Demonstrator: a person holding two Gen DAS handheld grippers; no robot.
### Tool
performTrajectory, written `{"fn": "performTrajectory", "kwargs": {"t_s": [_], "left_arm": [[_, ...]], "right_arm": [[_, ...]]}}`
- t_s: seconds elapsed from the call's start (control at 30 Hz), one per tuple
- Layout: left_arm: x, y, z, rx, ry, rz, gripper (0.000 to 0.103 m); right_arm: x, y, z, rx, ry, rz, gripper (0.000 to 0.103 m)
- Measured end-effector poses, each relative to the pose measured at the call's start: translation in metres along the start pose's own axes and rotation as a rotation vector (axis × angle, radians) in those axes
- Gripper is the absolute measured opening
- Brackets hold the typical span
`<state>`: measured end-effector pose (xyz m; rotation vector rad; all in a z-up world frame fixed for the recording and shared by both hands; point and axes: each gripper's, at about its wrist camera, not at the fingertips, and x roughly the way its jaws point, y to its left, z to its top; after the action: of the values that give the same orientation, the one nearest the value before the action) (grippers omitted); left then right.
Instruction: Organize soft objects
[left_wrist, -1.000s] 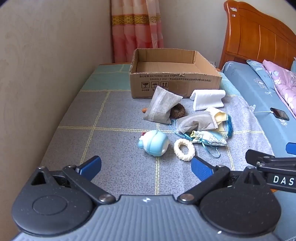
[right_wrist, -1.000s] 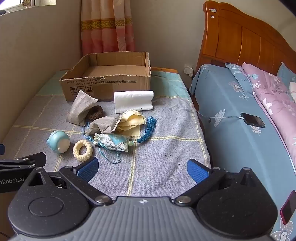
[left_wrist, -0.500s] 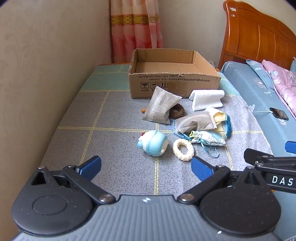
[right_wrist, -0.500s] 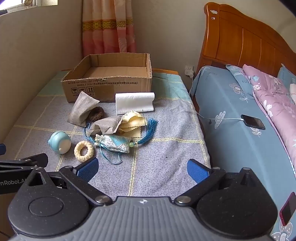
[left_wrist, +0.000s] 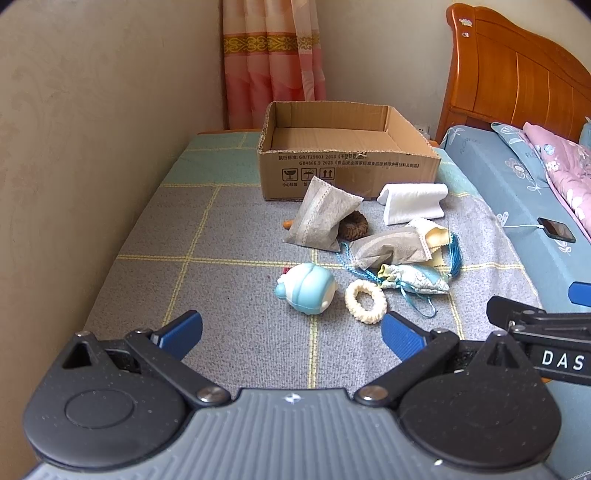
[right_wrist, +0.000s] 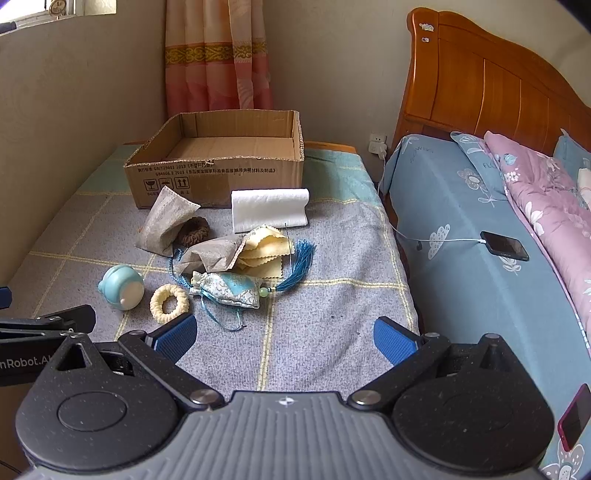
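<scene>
Soft items lie on a grey checked mat in front of an open cardboard box: a blue plush toy, a cream scrunchie, a brown scrunchie, two grey pouches, a patterned blue sachet with a tassel, yellow cloths and a white folded towel. My left gripper and right gripper are both open and empty, near the mat's front edge.
A wall runs along the left. A bed with a blue sheet, a pink quilt and a wooden headboard stands to the right. A phone on a charging cable lies on the bed. A curtain hangs behind the box.
Both views have drifted slightly; the objects sit a little lower and closer in the frames. Both grippers stay open and empty. No object has moved.
</scene>
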<state>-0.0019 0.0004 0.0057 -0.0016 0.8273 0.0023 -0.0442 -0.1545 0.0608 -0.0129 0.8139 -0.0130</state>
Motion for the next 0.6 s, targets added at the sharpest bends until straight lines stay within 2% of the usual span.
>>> {"fn": "performTrajectory", "kwargs": {"t_s": [0.6], "left_arm": [[-0.001,-0.0008,0.0001,-0.004,-0.006,-0.003,0.102]], "right_arm": [[-0.0017,-0.0012,-0.0003,0.0,-0.013,-0.004,0.103]]}}
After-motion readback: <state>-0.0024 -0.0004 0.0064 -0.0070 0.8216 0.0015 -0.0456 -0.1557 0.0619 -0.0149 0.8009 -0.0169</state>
